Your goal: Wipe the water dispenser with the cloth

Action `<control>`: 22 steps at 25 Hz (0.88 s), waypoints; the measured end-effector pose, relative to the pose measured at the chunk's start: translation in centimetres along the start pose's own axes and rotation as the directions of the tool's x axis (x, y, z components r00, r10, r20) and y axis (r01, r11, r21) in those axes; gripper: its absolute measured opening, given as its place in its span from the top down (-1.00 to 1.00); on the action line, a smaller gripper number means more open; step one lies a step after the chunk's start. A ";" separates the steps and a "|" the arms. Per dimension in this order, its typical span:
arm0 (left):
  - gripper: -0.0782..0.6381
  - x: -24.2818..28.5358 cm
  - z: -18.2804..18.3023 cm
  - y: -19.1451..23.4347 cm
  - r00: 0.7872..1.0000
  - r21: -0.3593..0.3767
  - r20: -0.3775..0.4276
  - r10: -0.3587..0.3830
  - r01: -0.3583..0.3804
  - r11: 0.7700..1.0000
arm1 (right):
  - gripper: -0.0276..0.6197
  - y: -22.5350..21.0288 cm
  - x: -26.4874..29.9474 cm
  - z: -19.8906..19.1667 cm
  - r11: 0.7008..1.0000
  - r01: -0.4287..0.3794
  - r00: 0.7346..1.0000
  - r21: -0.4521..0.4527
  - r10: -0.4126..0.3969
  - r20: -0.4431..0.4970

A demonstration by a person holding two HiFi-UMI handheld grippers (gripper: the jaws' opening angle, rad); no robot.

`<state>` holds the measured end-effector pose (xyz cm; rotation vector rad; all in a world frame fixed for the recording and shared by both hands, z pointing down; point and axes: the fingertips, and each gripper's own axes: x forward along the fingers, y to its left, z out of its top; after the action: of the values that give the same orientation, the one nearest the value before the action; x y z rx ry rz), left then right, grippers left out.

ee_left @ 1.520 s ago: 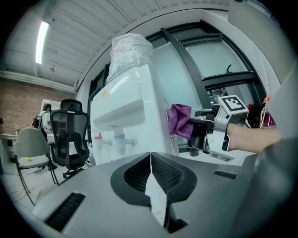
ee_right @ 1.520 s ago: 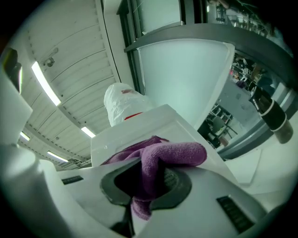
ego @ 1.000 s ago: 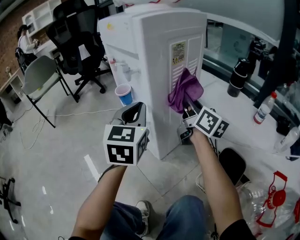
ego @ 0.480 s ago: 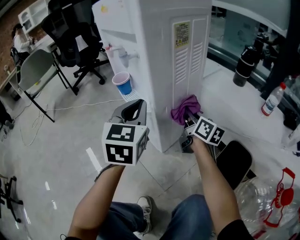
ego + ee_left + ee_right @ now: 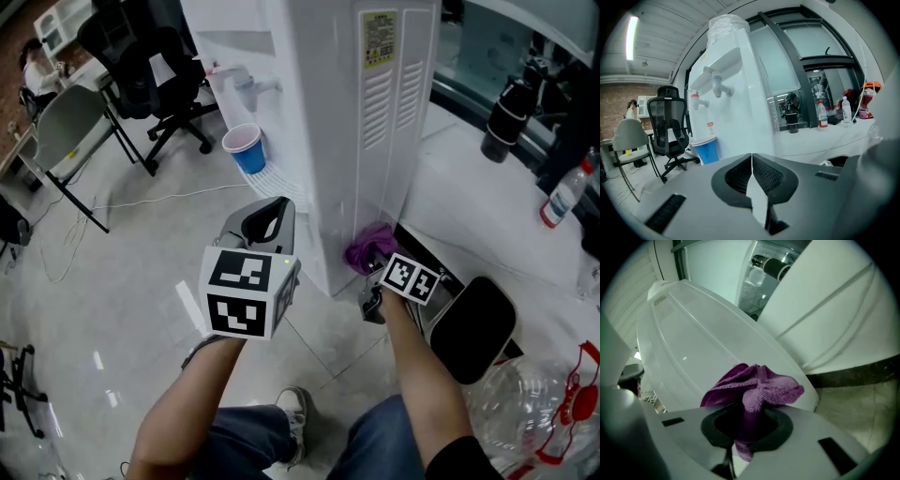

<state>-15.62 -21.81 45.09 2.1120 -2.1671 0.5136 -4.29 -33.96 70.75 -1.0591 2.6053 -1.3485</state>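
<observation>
At seven o'clock, the left gripper [image 5: 266, 223] is closed tight on nothing. At four o'clock, the right gripper [image 5: 377, 270] pinches the soft, light purple fuzzy cloth [image 5: 369, 247] by its bunched middle, a good hold. The floppy folds seem to touch the low side of the tall white plastic water dispenser [image 5: 337, 122] at twelve o'clock.

Floor: pale glossy tiles [image 5: 112, 309];
Chairs: black office chair [image 5: 155, 66], grey chair [image 5: 66, 141], left beyond the left gripper [image 5: 267, 223];
Wall: brick [image 5: 614, 108]
</observation>
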 end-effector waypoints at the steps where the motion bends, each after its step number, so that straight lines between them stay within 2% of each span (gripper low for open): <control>1: 0.70 0.0 -0.2 -0.1 1.000 0.002 -0.004 -0.002 0.002 1.000 | 0.77 -0.8 0.3 -1.1 1.000 0.021 1.000 0.005 -0.021 -0.022; 7: 0.70 0.7 -1.3 -1.0 1.000 -0.013 -0.024 -0.020 0.020 1.000 | 0.77 -4.8 1.3 -6.0 0.993 0.113 0.986 0.023 -0.109 -0.129; 12: 0.70 1.0 -1.7 -1.5 0.999 -0.018 -0.030 -0.030 0.029 0.999 | 0.77 -5.4 1.2 -6.2 0.992 0.125 0.981 -0.010 -0.125 -0.148; 16: 0.70 1.1 -1.2 -1.9 0.999 -0.011 -0.026 -0.029 0.029 1.000 | 0.77 -2.4 -0.5 -2.9 0.997 0.067 0.993 -0.038 -0.070 -0.092; 19: 0.70 0.8 -0.4 -2.4 0.999 -0.016 -0.018 -0.031 0.031 0.999 | 0.77 1.5 -3.1 1.2 0.998 -0.016 1.000 -0.067 0.015 -0.013; 22: 0.70 0.1 1.0 -2.5 1.000 -0.019 -0.003 -0.026 0.026 0.999 | 0.77 6.6 -6.2 5.9 0.986 -0.103 0.991 -0.128 0.113 0.073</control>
<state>-13.03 -22.20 44.67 2.1251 -2.1306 0.4918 -1.37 -32.04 60.56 -0.9477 2.6745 -1.1113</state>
